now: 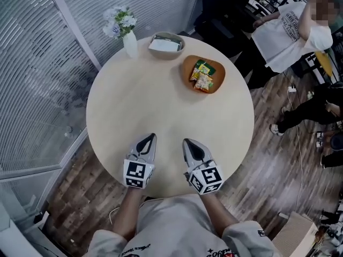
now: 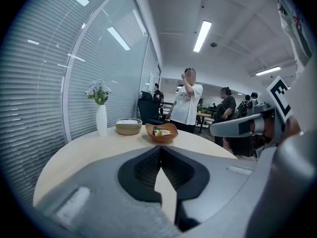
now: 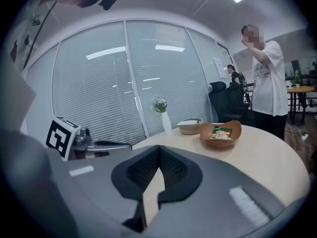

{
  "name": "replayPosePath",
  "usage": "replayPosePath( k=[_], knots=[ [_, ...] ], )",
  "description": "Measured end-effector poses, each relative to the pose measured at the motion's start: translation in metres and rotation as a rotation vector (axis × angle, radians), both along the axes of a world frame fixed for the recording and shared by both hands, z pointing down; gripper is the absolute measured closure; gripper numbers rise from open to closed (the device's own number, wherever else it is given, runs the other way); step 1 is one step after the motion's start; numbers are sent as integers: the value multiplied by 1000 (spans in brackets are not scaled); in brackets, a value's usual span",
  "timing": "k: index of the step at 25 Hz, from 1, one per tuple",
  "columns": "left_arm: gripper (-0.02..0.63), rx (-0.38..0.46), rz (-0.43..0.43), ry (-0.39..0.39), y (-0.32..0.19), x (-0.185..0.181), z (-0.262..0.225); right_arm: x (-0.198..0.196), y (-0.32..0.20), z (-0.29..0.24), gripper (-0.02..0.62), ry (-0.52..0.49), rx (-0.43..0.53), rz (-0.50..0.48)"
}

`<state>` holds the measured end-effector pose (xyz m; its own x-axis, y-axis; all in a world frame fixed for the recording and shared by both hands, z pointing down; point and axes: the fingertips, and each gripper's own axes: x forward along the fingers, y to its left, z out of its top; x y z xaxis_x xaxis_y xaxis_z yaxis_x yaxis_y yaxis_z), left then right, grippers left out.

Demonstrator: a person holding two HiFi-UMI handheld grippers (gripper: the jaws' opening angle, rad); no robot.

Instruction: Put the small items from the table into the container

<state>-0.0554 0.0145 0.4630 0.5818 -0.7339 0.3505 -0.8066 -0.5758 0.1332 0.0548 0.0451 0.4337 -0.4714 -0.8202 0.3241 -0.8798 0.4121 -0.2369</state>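
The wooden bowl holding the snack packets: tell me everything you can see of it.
The wooden bowl is shallow, rounded and orange-brown, with a smooth, slightly uneven rim. It sits upright on the far right part of the round table, right of the tan basket and apart from it. Inside lie small snack packets, green and yellow. Nothing else touches it.

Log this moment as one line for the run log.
left gripper: jaws shut, empty | right gripper: jaws shut, empty | snack packets: in brown bowl

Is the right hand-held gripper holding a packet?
No, the right hand-held gripper has jaws together with nothing between them; the packets lie in the wooden bowl.
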Motion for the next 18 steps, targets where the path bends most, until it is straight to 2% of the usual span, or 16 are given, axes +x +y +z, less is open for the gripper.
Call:
replayPosePath(
  k=[7, 18],
  knots=[
    [614, 24, 34, -27, 0, 1, -5, -6, 0, -5, 594, -8, 13, -20],
    [614, 85, 84, 2, -11, 31, -50, -5, -3, -42, 594, -4, 50, -54]
  ],
)
